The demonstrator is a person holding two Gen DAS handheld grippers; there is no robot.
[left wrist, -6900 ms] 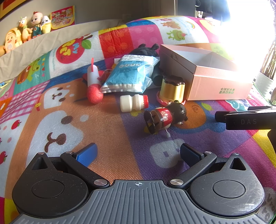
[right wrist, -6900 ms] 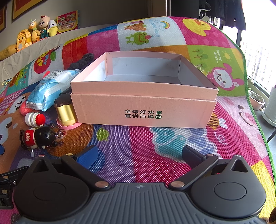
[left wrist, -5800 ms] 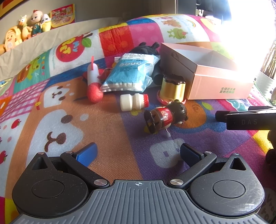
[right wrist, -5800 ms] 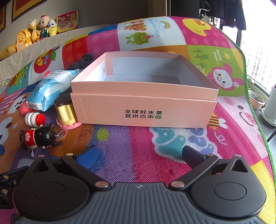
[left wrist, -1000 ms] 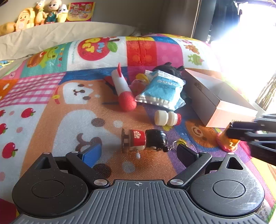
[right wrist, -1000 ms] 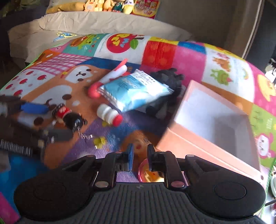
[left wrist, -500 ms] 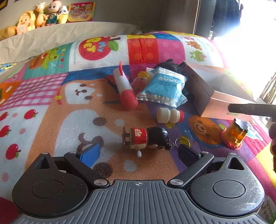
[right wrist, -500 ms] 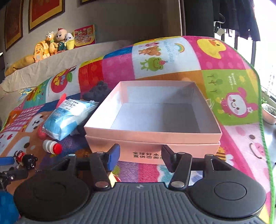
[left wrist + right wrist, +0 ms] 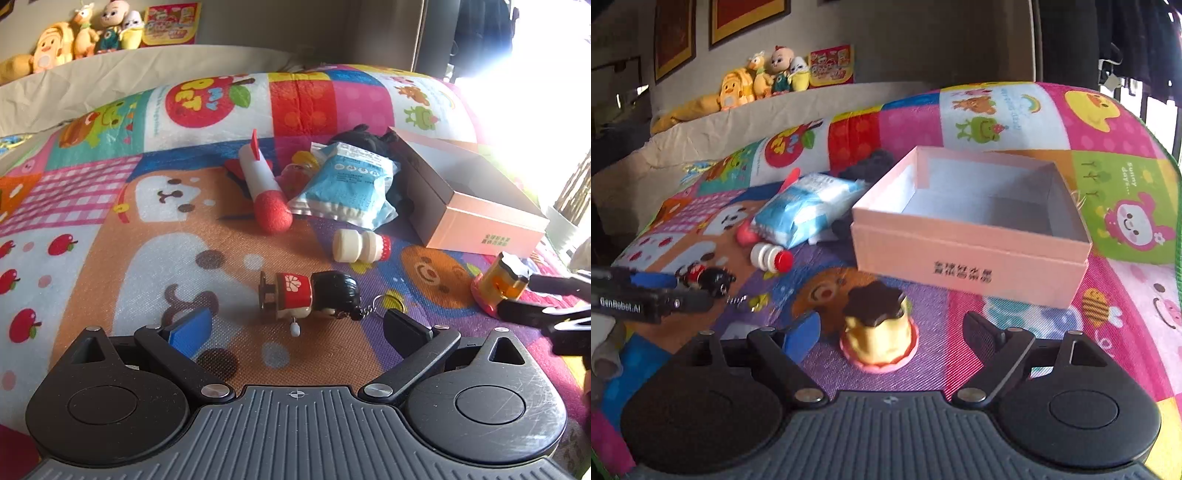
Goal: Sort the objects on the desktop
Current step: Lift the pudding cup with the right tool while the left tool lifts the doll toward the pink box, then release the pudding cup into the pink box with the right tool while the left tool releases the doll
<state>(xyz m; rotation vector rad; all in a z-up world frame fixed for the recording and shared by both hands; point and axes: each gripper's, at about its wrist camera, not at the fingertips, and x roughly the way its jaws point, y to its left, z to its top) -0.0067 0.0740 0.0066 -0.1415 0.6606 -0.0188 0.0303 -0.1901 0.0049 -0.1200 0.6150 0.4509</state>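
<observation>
My left gripper (image 9: pixel 295 328) is open, its fingers on either side of a red-and-black wind-up doll (image 9: pixel 310 293) lying on the play mat. My right gripper (image 9: pixel 892 332) is open around a yellow pudding toy (image 9: pixel 879 338) with a dark top that stands upright on a pink base; the pads do not touch it. The pudding toy also shows in the left wrist view (image 9: pixel 498 284). An open pink box (image 9: pixel 967 254) stands just behind it, empty inside. A small white bottle with a red cap (image 9: pixel 362 245), a blue-white packet (image 9: pixel 347 184) and a red-tipped white foam rocket (image 9: pixel 262 184) lie nearby.
A black plush (image 9: pixel 365 134) lies behind the packet against the box (image 9: pixel 476 214). Stuffed toys (image 9: pixel 764 77) sit on a ledge behind the beige cushion. The colourful mat (image 9: pixel 110 221) stretches to the left. Bright window glare is at the right.
My right gripper has dropped and opened wider, with the pudding toy now standing between its fingers in front of the box. My left gripper has edged closer to the doll.
</observation>
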